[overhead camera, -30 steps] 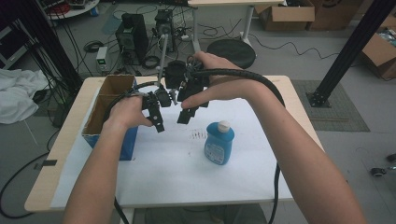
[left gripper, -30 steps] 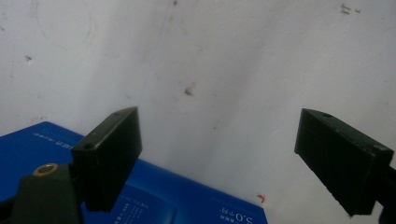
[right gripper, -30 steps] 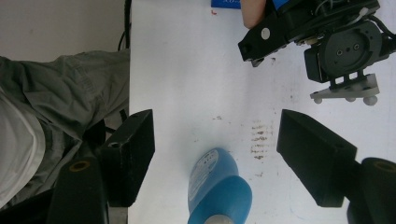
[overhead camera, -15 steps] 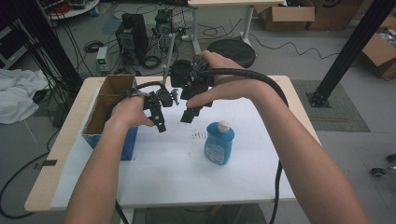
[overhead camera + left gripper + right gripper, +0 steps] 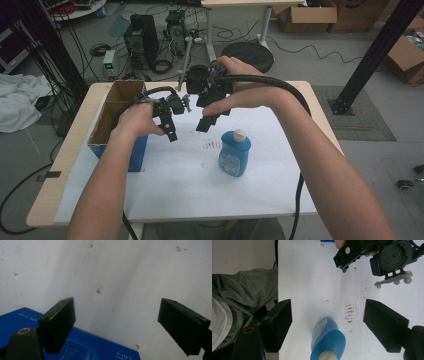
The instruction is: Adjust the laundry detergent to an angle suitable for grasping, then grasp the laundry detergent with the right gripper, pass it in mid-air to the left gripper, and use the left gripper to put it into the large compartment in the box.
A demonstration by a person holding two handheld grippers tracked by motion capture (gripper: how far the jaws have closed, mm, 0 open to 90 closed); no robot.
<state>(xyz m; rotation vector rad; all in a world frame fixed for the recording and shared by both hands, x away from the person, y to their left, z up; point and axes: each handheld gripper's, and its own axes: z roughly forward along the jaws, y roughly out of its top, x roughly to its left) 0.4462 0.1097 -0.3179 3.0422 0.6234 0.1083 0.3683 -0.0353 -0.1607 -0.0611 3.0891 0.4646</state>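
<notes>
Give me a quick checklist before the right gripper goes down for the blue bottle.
1. Right gripper jaws open: ok, they have just been opening and nothing is between the pads.
2. Blue bottle upright on the white sheet: ok.
3. Bottle lined up between the right jaws: ok in the right gripper view, its white cap sits below the gap.
4. Left gripper apart from the bottle: ok, it hovers beside the cardboard box, jaws open and holding nothing.
5. Cap screwed tight: cannot tell.
</notes>
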